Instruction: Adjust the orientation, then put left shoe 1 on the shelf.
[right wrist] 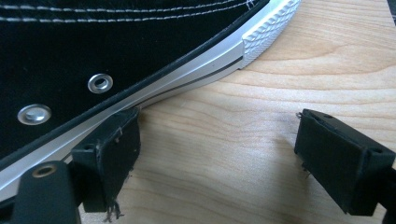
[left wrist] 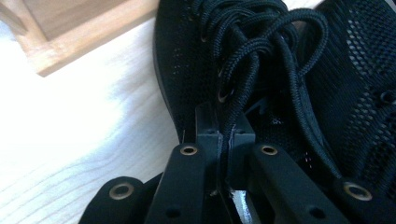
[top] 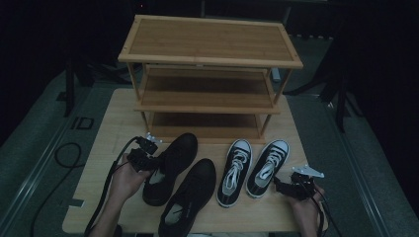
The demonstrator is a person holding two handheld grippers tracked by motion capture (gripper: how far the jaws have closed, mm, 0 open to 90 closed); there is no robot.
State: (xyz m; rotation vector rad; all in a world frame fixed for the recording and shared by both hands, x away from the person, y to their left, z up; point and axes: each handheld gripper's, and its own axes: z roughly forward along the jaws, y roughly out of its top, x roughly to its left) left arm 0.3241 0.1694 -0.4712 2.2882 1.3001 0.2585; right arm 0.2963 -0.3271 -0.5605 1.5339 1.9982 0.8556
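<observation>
Looking down, the left gripper [top: 148,157] meets the black mesh shoe [top: 170,165] on the table [top: 99,143] before the rack [top: 207,74]. Its own view: jaws clenched on a lace [left wrist: 223,140] (thick, braided). Right gripper [right wrist: 215,158] gapes beside the canvas sneaker [right wrist: 93,42].

"ID" on the floor [top: 82,123]

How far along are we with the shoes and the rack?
Nothing is shelved yet: the wooden rack holds no shoes. In hand: the left tool is shut on a lace of the black mesh shoe. The right tool sits open beside the outer sneaker. All four shoes remain on the table.
</observation>
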